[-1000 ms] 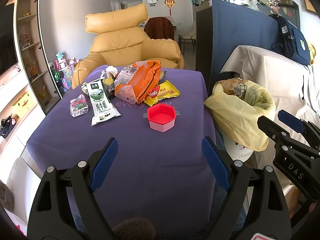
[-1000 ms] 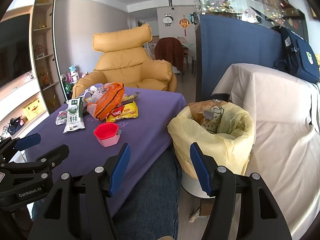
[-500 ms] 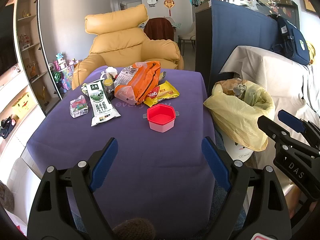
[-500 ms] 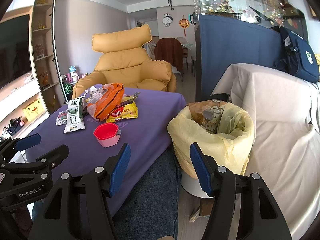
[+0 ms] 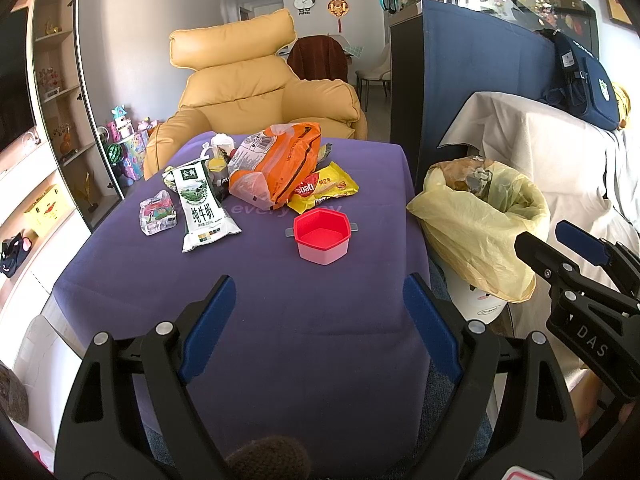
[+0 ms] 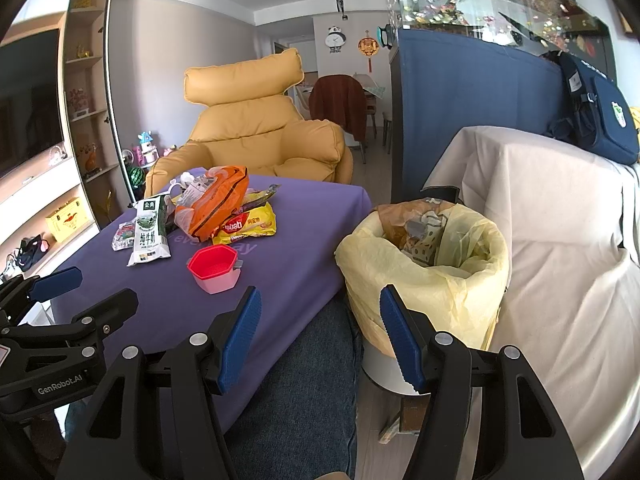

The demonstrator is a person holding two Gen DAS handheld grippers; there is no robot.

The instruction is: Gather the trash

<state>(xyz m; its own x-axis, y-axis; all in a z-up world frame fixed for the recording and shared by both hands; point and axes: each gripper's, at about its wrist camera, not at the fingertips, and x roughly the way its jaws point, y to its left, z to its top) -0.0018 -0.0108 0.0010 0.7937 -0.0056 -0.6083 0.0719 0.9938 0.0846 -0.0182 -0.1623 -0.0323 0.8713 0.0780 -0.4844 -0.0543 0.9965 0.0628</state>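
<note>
Both grippers idle, jaws spread wide, nothing held: left gripper [image 5: 316, 308] hovers over the near edge of the purple table [image 5: 260, 320], right gripper [image 6: 320, 332] hangs between table and bin. Trash sits at 12 o'clock from the left gripper: red plastic cup [image 5: 322, 240] nearest, then the milk pouch [image 5: 200, 210] at 11, the yellow snack packet [image 5: 324, 190], the orange bag [image 5: 280, 164], and a small clear wrapper [image 5: 157, 216] at 10. The yellow-lined trash bin [image 6: 424, 268] stands just beside the table at 2 o'clock, already part full.

Likely best start: the cup. It's rigid and hexagonal, so pinch one wall. The pouches are slick, crinkly film; grab a raised fold, not the flat face.
</note>
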